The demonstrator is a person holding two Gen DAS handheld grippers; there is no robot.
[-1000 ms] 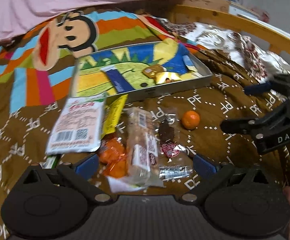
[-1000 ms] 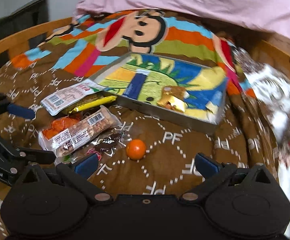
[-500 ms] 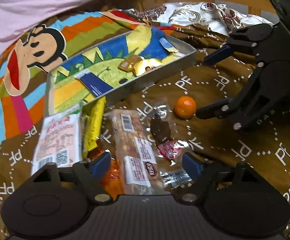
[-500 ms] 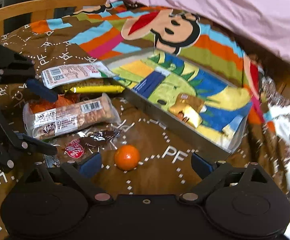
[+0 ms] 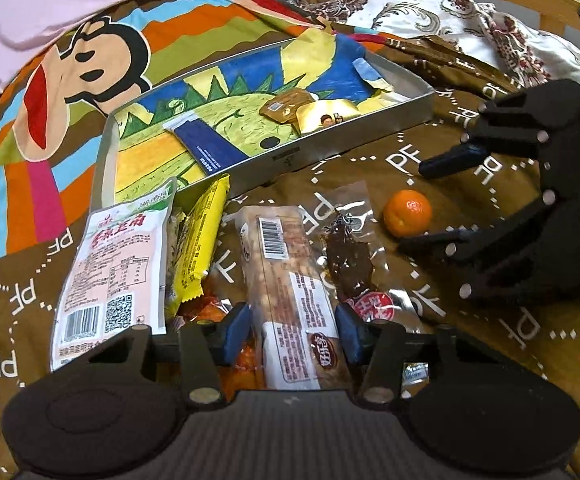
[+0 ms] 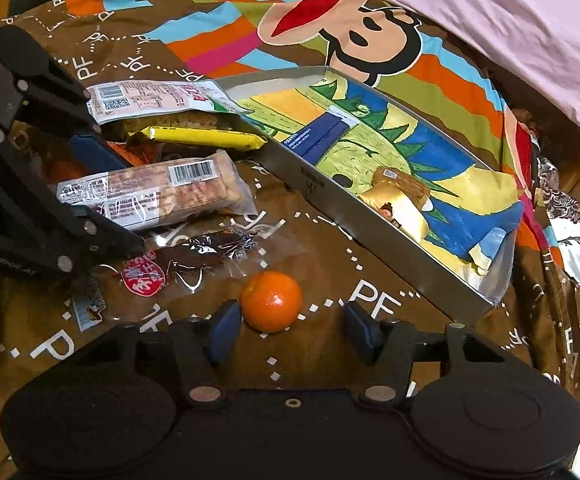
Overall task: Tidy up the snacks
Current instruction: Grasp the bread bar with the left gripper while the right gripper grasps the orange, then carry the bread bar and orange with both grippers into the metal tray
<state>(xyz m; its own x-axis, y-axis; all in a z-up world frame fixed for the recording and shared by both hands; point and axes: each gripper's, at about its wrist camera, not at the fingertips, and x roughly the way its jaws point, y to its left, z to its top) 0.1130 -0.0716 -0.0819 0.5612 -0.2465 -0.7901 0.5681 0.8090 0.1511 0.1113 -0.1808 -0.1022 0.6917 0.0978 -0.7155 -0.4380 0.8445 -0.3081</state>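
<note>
light: dim, warm indoor | glare: on clear wrappers | edges: fisheye-bent, dark corners

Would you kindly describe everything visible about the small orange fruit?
The orange fruit is small, round and glossy, with a dimpled peel. It sits alone on the brown blanket, between the metal tray and the clear snack packet. The right gripper straddles it; one pad looks close to it, and the jaws have just been closing.
</note>
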